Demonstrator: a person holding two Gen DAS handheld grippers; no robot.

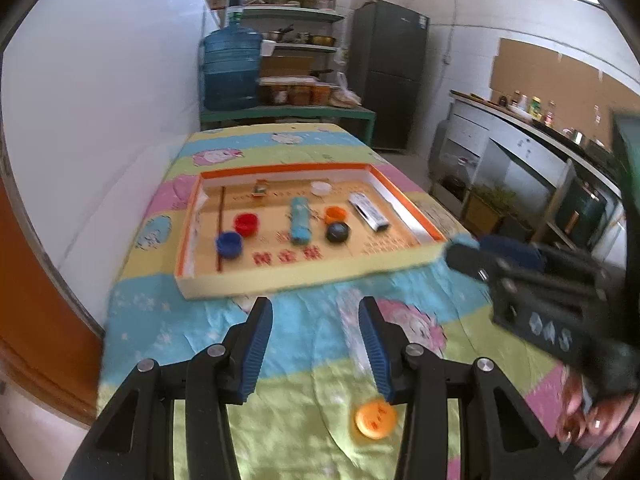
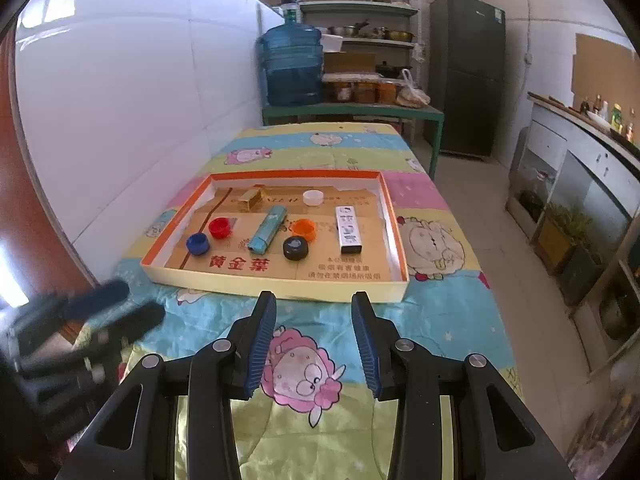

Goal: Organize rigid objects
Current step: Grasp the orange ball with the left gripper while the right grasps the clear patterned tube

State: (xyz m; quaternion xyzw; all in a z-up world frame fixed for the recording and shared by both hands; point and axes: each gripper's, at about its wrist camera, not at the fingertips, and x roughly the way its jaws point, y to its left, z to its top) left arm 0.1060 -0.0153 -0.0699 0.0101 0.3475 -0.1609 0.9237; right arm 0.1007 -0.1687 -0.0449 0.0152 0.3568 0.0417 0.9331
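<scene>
A shallow orange-rimmed cardboard tray (image 1: 404, 208) (image 2: 394, 236) lies on the table. It holds a blue cap (image 1: 229, 245) (image 2: 197, 243), a red cap (image 1: 246, 224) (image 2: 220, 227), a teal tube (image 1: 300, 220) (image 2: 268, 228), an orange cap (image 1: 335, 213) (image 2: 303, 228), a black cap (image 1: 338, 233) (image 2: 295, 247), a white cap (image 1: 321, 188) (image 2: 313, 197), a silver box (image 1: 368, 211) (image 2: 349, 227), a small gold box (image 2: 249, 199) and a brown stick (image 1: 219, 228). An orange lid (image 1: 375, 417) lies on the cloth under my left gripper (image 1: 316, 312), which is open and empty. My right gripper (image 2: 314, 308) is open and empty, short of the tray.
The table wears a colourful cartoon cloth (image 1: 304, 344) (image 2: 440, 304). A white wall runs along its left side. A blue water jug (image 1: 232, 68) (image 2: 291, 66), shelves and a dark fridge (image 1: 390, 72) (image 2: 466, 72) stand behind. A counter (image 1: 540, 152) lines the right.
</scene>
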